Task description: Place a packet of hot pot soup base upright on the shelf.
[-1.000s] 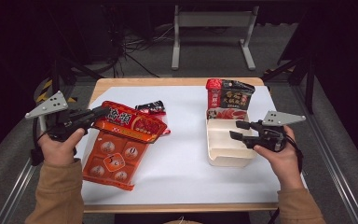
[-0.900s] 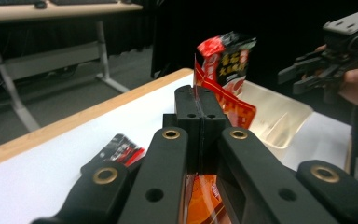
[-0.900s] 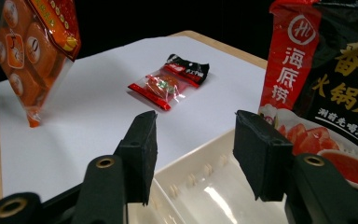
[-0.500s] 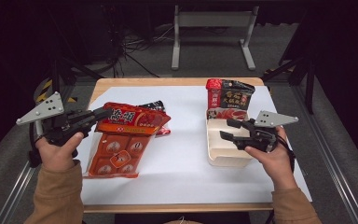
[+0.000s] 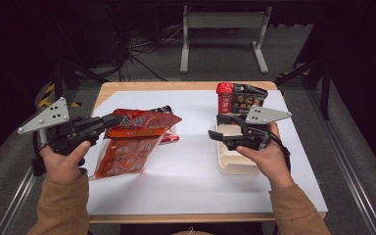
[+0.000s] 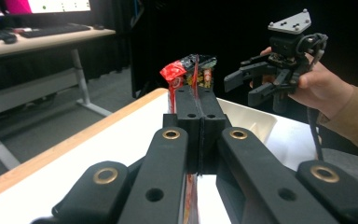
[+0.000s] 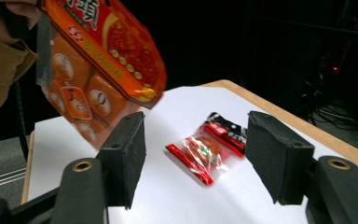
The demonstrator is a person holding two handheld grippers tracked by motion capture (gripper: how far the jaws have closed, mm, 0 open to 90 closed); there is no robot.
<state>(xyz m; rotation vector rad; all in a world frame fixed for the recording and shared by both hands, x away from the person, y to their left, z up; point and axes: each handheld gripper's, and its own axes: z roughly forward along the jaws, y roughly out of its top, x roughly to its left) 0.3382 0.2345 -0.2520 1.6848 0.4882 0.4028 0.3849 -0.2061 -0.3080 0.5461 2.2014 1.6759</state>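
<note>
Setting: dark room; wooden table (image 5: 142, 88) under a white sheet (image 5: 191, 166), metal stand on the floor beyond it.
Left gripper (image 5: 108, 120): jaws pressed together on the edge of the orange pouch (image 5: 144, 125), seen in the left gripper view as a red strip pinched between the two black jaws.
Orange pouch: lifted off the sheet, hanging from the left jaws; its lower part trails below and toward the person; in the right gripper view it hangs at upper left (image 7: 102, 56), above and beyond that gripper's left jaw.
Right gripper (image 5: 214, 126): jaws have just been opening; they stand wide apart with nothing between the pads; it is held above the tray's far end.
Tray (image 5: 235, 164): cream, shallow, under the right hand (image 5: 264, 154).
Dark packet (image 5: 240, 98): upright, red-topped, just beyond the right gripper; straight ahead of the left jaws (image 6: 189, 70).
Small sachet (image 7: 209, 147): red and clear, flat on the sheet, ahead of the right gripper, seen in the gap between its jaws but well apart from them.
</note>
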